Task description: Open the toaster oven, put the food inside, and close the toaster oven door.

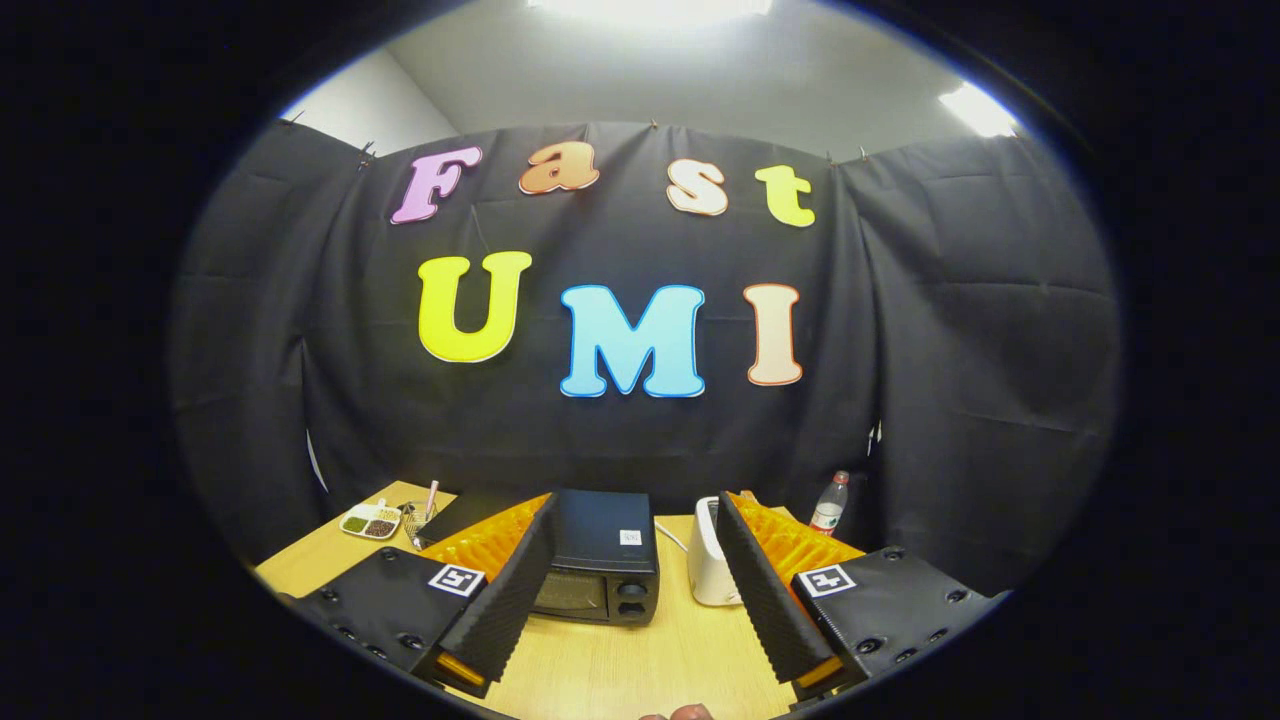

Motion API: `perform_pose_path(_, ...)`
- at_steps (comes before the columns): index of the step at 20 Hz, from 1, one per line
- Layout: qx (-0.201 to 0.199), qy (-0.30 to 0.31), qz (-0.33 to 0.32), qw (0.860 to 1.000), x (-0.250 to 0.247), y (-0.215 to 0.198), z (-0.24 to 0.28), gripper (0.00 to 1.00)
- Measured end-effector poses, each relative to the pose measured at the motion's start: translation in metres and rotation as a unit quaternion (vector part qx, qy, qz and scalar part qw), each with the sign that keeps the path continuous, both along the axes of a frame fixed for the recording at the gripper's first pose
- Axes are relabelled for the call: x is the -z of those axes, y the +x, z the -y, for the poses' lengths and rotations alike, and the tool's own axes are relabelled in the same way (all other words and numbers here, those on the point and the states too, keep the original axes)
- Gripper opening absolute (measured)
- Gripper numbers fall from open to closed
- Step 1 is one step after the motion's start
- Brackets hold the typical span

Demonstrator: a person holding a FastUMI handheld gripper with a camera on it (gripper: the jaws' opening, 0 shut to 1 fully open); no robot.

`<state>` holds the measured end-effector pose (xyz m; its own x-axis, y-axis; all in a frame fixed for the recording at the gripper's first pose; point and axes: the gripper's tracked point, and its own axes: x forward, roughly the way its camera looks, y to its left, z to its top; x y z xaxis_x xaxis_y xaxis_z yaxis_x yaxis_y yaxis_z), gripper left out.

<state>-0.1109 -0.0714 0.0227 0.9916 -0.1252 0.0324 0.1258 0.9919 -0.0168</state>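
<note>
Tabletop (600, 660): pale wood, set before the booth's black cloth wall.

Divided dish (371, 521): white, holding green and dark contents; far to the left of the toaster oven, near the tabletop's back corner.

Wire basket (417, 520): just right of the dish, a pale stick standing in it.

Toaster oven (600, 560): dark, door shut, two knobs down its right side; it lies ahead of the claw, between the two fingers and closer to the left one.

Claw (640, 650): fingers spread wide, holding nothing, clear of the oven.

White appliance (708, 565): just right of the toaster oven, partly behind the right finger.

Bottle (829, 503): clear with a red cap, further right of the toaster oven, by the wall.
</note>
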Motion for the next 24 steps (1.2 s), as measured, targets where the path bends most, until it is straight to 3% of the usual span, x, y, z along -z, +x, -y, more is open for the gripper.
perform_pose_path(24, -0.017, 0.039, -0.024, 0.999, 0.004, 0.023, -0.028, 0.98)
